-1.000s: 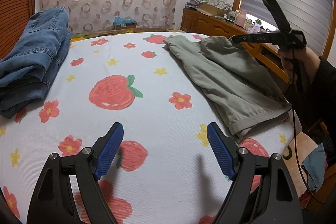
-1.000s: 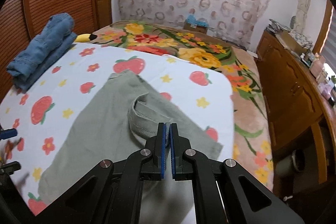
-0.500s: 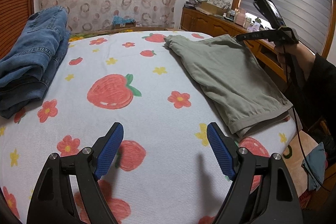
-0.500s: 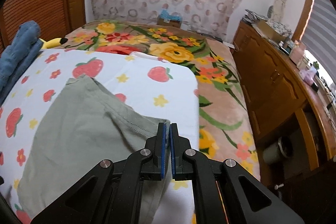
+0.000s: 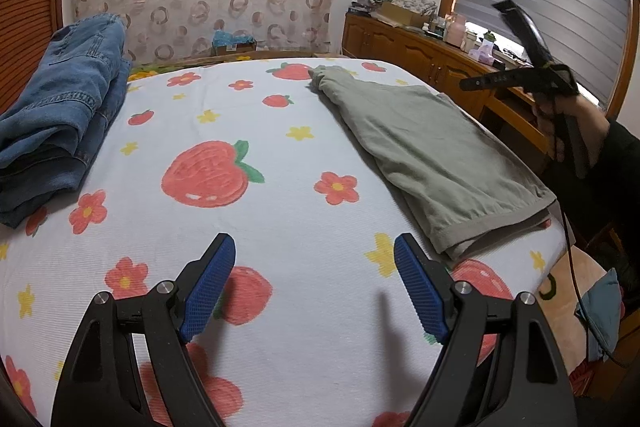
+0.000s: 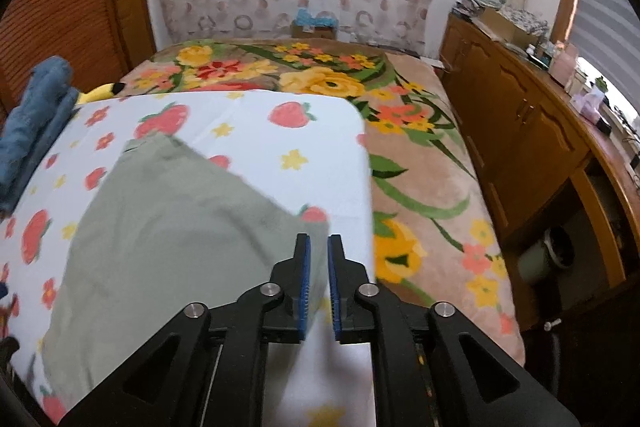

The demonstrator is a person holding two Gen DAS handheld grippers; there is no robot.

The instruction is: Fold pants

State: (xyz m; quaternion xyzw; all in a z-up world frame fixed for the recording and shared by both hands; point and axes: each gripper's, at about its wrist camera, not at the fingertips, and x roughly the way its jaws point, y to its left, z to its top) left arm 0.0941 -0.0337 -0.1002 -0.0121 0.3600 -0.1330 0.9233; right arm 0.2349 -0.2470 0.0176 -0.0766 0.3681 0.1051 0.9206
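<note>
- Left wrist view: left gripper low over the bed, jaws wide apart, nothing between them; blue pads have a fine mesh grip texture, arms are matte black plastic with silver screw heads.
- Under and ahead of it: white ribbed sheet printed with red strawberries, red flowers and small yellow flowers, surface flat and taut.
- Green pants ahead and to the right of the left gripper, well clear of its pads: soft matte cotton-like cloth, folded into a long flat strip, hem band at the near end, layers stacked at that edge.
- Blue jeans ahead to the left, well apart: heavy denim with visible seams, folded in a thick lumpy stack.
- Right gripper seen far right, above the pants' outer edge, held in a hand with a dark sleeve; its pads are not clear from this angle.
- Right wrist view: right gripper jaws have just been opening, now a narrow gap, no cloth pinched between the blue pads.
- Green pants lie flat just ahead and left of its tips, smooth, blurred.
- Right of the tips: plush floral blanket, then a wooden cabinet.
</note>
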